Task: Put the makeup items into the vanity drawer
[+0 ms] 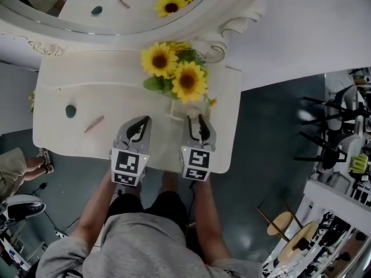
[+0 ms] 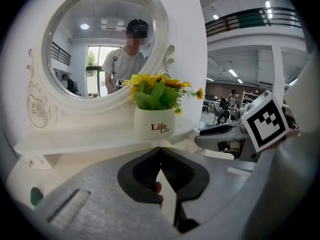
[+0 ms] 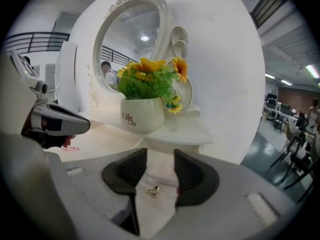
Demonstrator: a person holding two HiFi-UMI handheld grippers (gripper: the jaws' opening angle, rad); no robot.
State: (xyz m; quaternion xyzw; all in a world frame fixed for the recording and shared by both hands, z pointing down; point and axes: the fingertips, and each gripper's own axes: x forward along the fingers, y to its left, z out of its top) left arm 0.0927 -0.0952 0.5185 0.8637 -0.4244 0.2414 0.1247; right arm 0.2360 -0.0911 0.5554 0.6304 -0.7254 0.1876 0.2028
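- L gripper: jaws shut, tips meeting, over the front edge of the vanity top. In the left gripper view a small pinkish patch shows low behind the pads; can't tell what it is.
- R gripper: jaws apart at moderate width, pressing on nothing. A small metal knob sits in the gap on a white surface, clear of both pads.
- Drawer front: not made out in the head view, as the top's edge and both grippers cover that area. Can't confirm the white surface behind the knob is the drawer.
- Makeup items: green rounded piece and pink stick lie on the vanity top at its left, near each other and well apart from both grippers.
- In the left gripper view the green piece is partly cut off by the gripper body. In the right gripper view the pink stick is mostly hidden behind the L gripper.
- Flower pot w/ sunflowers stands just beyond the grippers. The mirror is cut off at the head view's top.
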